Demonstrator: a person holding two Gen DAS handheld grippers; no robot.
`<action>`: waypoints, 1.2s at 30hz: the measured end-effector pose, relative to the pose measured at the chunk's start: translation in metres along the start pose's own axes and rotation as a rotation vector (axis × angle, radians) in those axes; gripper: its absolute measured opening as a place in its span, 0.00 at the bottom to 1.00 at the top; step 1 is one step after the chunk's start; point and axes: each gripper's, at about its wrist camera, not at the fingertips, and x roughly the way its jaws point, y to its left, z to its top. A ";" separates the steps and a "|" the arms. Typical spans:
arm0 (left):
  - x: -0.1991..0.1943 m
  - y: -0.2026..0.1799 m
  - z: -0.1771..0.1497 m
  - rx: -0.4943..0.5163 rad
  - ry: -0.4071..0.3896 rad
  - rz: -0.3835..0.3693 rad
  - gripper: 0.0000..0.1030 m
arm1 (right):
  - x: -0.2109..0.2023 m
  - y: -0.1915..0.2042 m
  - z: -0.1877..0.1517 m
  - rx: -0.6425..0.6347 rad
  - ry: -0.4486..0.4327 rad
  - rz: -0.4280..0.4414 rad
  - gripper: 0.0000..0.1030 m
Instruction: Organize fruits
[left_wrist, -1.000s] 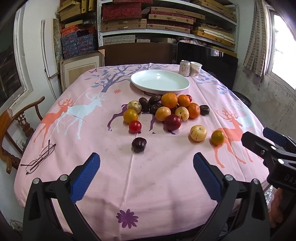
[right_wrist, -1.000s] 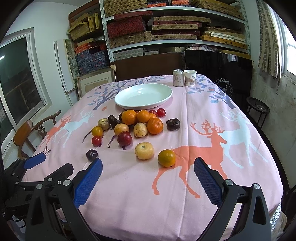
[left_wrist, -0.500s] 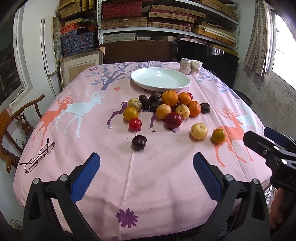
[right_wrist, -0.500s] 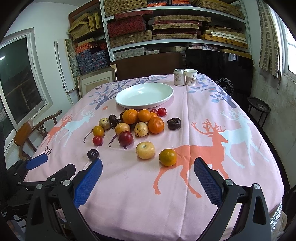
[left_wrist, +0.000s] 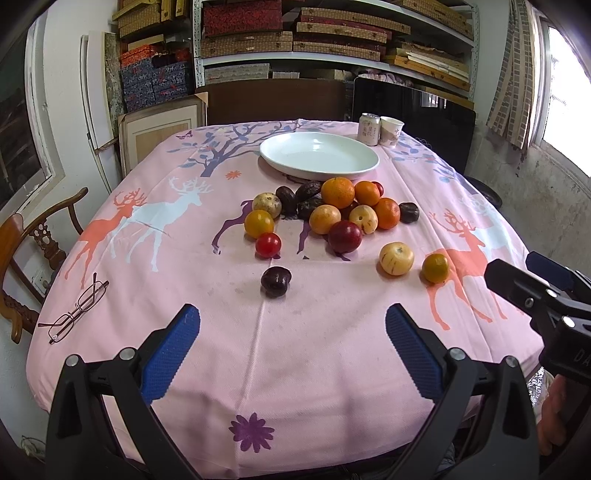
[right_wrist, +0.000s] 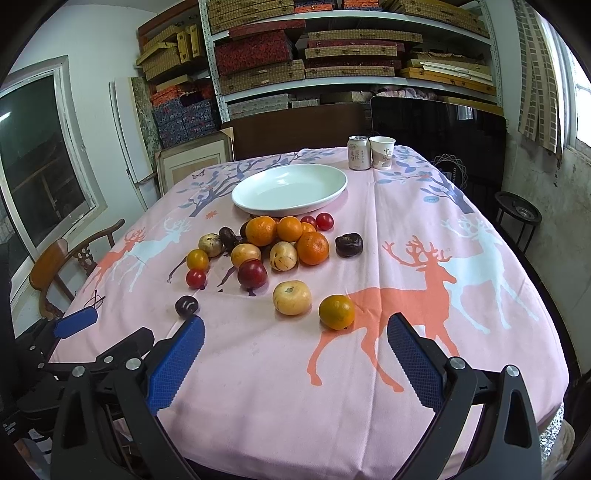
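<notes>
Both tools are held low at the near table edge, nothing lifted yet. The left gripper (left_wrist: 288, 343) is spread wide and empty, and the dark plum (left_wrist: 276, 281) is found straight ahead of it, nearest of all the fruit. The right gripper (right_wrist: 295, 354) is likewise agape and bare, with a small orange (right_wrist: 336, 311) just beyond its fingers. The white plate (left_wrist: 320, 170) waits empty behind the pile, apparently the destination.

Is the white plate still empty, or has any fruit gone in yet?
Empty. The white plate shows only its bare glossy inside in both views; all the fruit lies on the tablecloth in front of it.
</notes>
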 end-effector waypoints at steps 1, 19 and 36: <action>0.000 -0.001 -0.001 0.000 0.002 -0.002 0.96 | 0.000 0.000 0.000 0.001 0.002 0.000 0.97; 0.006 -0.004 -0.005 0.001 0.030 -0.018 0.96 | 0.003 -0.001 -0.002 -0.008 0.015 -0.016 0.97; 0.060 0.014 -0.007 -0.056 0.108 -0.078 0.96 | 0.040 -0.017 -0.006 -0.027 0.077 0.049 0.97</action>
